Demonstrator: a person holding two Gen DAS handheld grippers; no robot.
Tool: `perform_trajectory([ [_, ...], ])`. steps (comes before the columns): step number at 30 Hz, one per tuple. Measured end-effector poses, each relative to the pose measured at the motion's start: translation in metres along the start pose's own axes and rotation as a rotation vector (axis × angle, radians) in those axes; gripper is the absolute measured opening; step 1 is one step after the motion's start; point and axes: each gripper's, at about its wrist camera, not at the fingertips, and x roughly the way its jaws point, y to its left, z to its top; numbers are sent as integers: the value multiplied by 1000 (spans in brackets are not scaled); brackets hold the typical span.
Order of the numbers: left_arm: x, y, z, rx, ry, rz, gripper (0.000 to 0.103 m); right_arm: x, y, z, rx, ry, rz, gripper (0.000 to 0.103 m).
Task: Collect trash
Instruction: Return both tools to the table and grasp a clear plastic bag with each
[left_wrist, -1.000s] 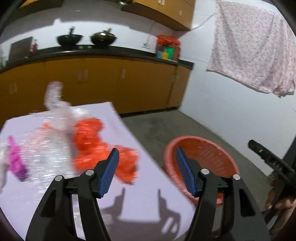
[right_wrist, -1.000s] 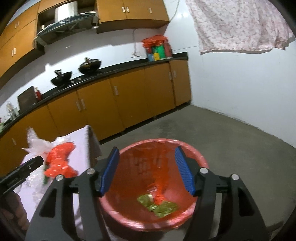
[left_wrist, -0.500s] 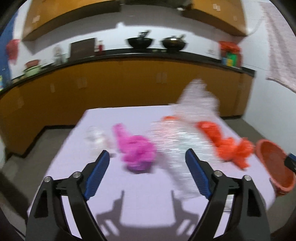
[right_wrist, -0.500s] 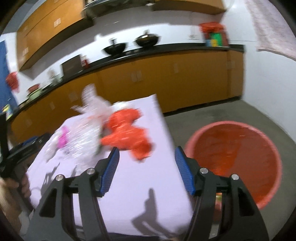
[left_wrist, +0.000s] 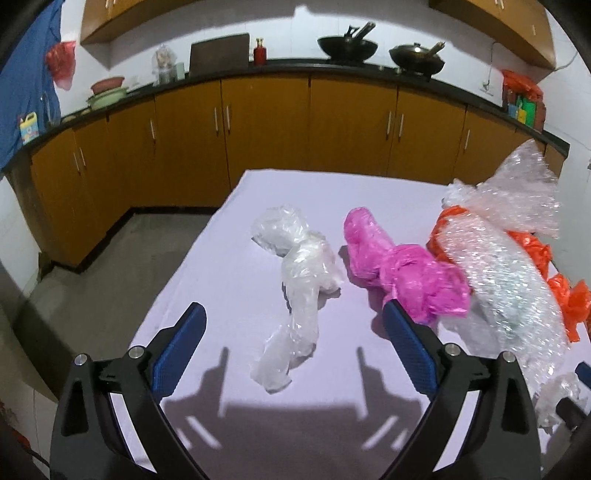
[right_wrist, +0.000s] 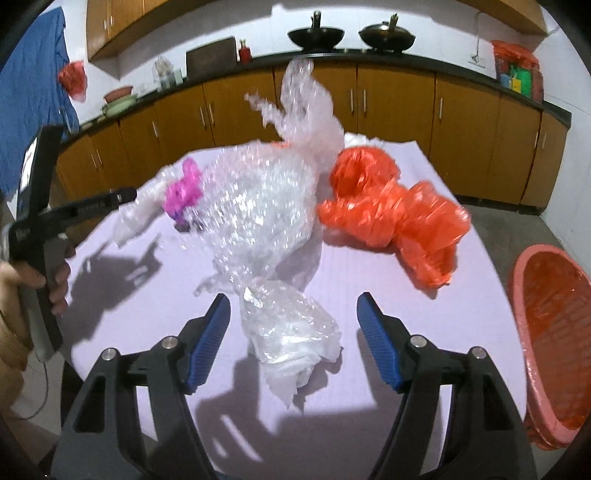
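Observation:
Several crumpled plastic bags lie on a lilac table (left_wrist: 236, 295). In the left wrist view a long clear bag (left_wrist: 295, 291) lies ahead, between the spread blue pads of my left gripper (left_wrist: 291, 332); its jaws are opening and touch nothing. A pink bag (left_wrist: 402, 273) and a bubble-wrap bundle (left_wrist: 506, 266) lie right of it. In the right wrist view my right gripper (right_wrist: 293, 332) hovers with jaws opening around a small clear bag (right_wrist: 291, 332), pads apart from it. Behind are the bubble-wrap bundle (right_wrist: 266, 206), an orange bag (right_wrist: 399, 214) and a pink bag (right_wrist: 184, 192).
An orange-pink basket (right_wrist: 554, 343) stands on the floor off the table's right edge. A hand holds the left gripper's handle (right_wrist: 40, 236) at the table's left side. Brown cabinets (left_wrist: 266, 129) with a dark counter line the far wall.
Both grippers swung away from the basket to the table and tilted down over the bags. Their jaws stand wider than before.

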Motion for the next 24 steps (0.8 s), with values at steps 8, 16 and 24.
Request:
perform_trajectory([
  [8,44,-1,10,16,109,52,96,16,-5,-1,-13,49,-21,49],
  [16,75,11,17,-31,190,46,85,20,-12,2,-6,48,-35,41],
  [24,80,11,18,-21,204,3,23,14,-24,0,40,42,-49,38],
])
